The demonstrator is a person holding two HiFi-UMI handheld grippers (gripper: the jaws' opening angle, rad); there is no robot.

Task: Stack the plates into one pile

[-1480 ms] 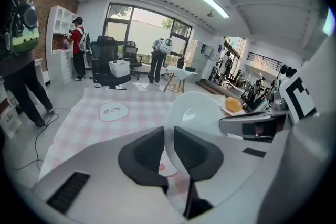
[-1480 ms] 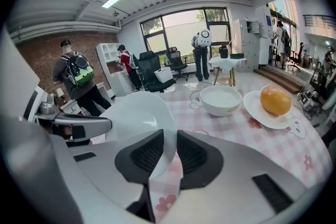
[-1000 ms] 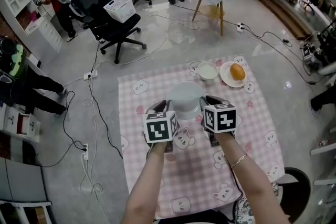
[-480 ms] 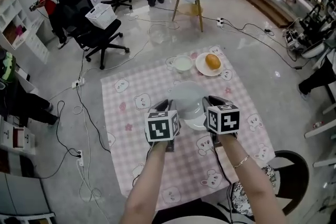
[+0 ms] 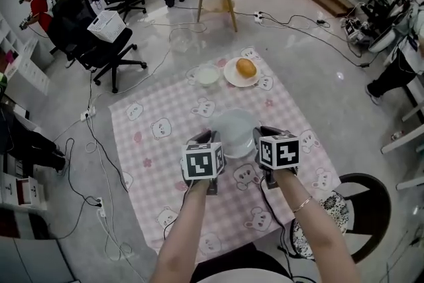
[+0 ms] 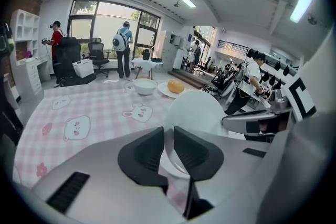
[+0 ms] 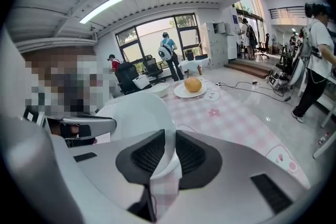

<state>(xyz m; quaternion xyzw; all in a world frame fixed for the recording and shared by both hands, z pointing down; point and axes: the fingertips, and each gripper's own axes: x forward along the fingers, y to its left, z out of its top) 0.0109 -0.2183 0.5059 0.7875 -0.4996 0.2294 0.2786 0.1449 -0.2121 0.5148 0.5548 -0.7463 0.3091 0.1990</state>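
step: carrying plate [image 5: 235, 131] toward a pile; judged about midway, nothing stacked yet
left gripper [image 6: 168, 147]: closed on plate's left rim, a pad on each face
right gripper [image 7: 169, 152]: closed on the opposite rim, same pinch
plate: white, glossy, plain, fairly deep, empty; held between both grippers over the middle of cloth [image 5: 165, 103], seemingly lifted clear of it
other dishes: far plate [image 5: 232, 78] with bun [image 5: 246, 67] on it, bowl [image 5: 207, 75] just beside; both at the cloth's far edge, well apart from the held plate
next: likely forward to far plate; bun in the way on top, so a stack calls for going under it or clearing it first; level hold, both pinches let go together only once seated
risk: thin rim grips on smooth glaze, likely slippery
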